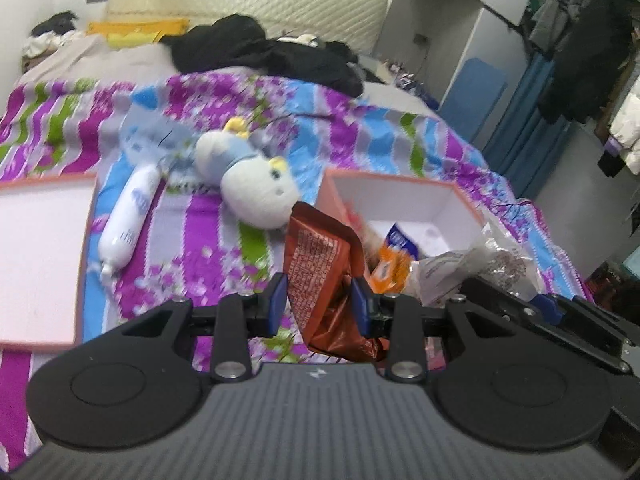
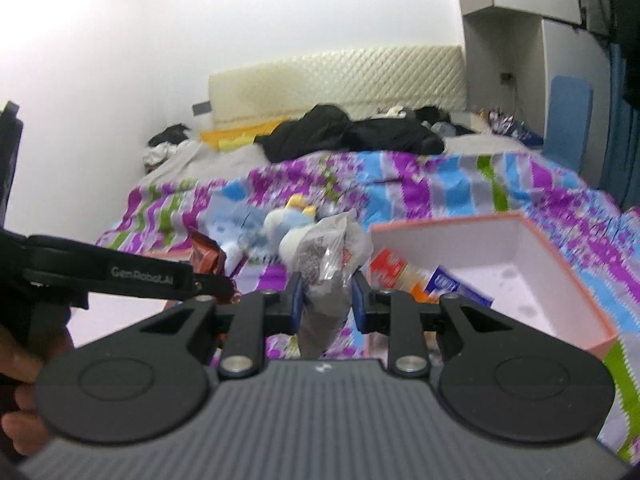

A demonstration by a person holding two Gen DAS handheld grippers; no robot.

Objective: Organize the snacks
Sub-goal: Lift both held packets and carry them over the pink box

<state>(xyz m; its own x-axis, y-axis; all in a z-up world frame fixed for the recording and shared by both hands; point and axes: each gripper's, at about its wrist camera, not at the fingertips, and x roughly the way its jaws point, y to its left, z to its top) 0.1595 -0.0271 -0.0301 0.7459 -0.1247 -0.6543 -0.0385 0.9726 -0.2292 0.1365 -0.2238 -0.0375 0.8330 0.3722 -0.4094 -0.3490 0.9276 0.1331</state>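
Note:
My left gripper (image 1: 320,304) is shut on a brown-orange snack packet (image 1: 320,264), held above the bedspread just left of the open pink box (image 1: 460,196). My right gripper (image 2: 327,300) is shut on a clear bag of dark snacks (image 2: 326,264), held left of the same box (image 2: 560,264). Inside the box lie an orange packet (image 1: 390,266) and a blue-and-white packet (image 2: 452,286). The clear bag (image 1: 488,260) and right gripper also show at the right of the left wrist view. The brown packet (image 2: 206,258) shows at the left of the right wrist view.
A plush toy (image 1: 248,176) and a white tube-shaped toy (image 1: 128,216) lie on the striped bedspread (image 1: 200,256). The pink box lid (image 1: 40,260) lies at left. Black clothes (image 1: 264,48) are heaped near the headboard. A wardrobe and hanging clothes (image 1: 580,48) stand right.

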